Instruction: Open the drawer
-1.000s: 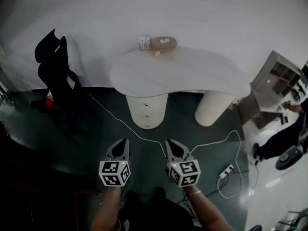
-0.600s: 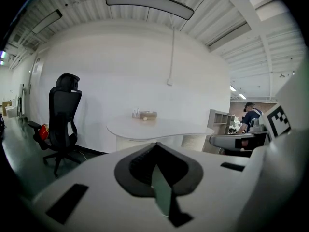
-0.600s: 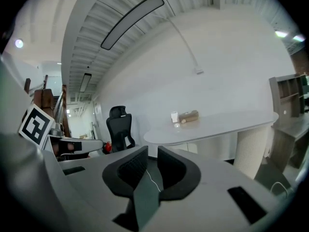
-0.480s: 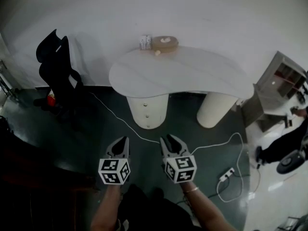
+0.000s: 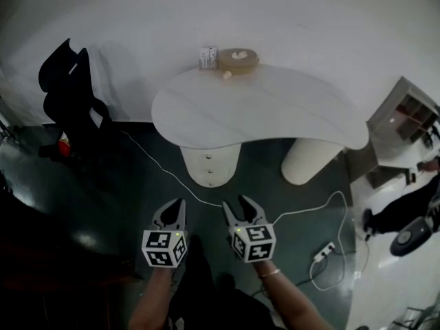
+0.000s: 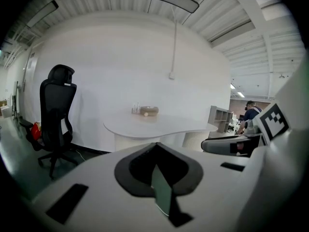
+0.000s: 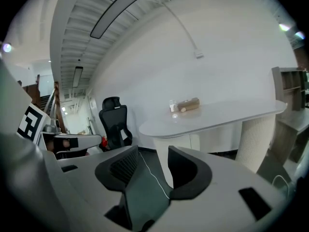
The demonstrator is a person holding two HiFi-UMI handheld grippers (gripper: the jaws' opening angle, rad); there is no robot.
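Before the smooth kidney-shaped table, left claw shut, right claw just opened, empty.

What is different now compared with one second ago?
The jaws of the right gripper have just been opening; they stand apart, nothing between them. The person has come slightly nearer the white table. The left gripper stays shut and empty; the pedestal drawers stay closed.

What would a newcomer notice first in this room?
The big white curved table fills the middle of the head view, with a black office chair to its left. Nearer, over the dark floor, hang the shut left gripper and the right gripper, whose jaws have just been opening with nothing between them.
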